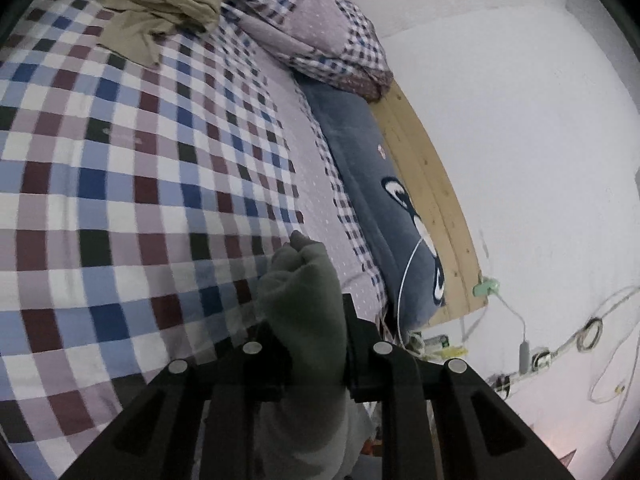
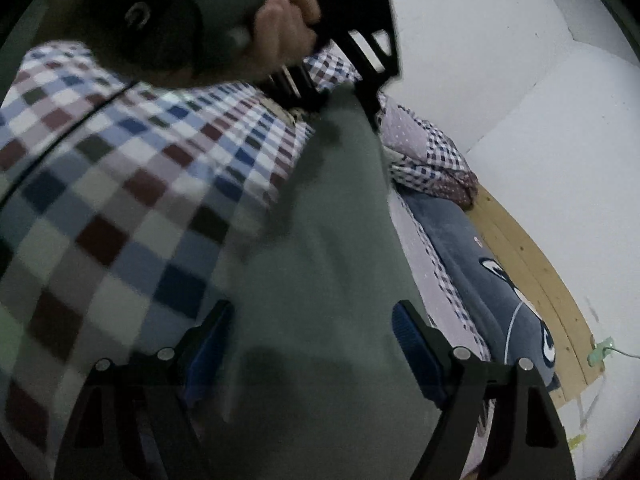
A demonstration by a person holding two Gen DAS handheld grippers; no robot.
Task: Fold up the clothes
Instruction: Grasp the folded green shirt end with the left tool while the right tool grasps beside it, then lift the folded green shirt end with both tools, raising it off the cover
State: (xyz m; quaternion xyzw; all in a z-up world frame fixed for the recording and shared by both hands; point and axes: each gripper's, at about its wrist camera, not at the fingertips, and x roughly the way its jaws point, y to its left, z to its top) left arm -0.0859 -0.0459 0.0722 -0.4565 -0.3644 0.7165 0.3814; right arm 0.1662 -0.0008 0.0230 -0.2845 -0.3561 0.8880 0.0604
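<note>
The bed (image 1: 120, 200) fills the left of both wrist views, with a crumpled garment (image 1: 160, 8) lying on it at the far end and a pillow (image 1: 320, 28) to that garment's right, at the bed's right edge. Along that edge, nearer than the pillow, a long cushion (image 1: 384, 208) lies between the bedding and a wooden board (image 1: 432, 184), which stands against the wall (image 1: 520, 120). A second garment (image 2: 328, 260) stretches over the bed from between the right gripper (image 2: 312, 344) fingers up to the left gripper (image 1: 308, 344), with cables (image 1: 592, 332) by the wall at lower right.
</note>
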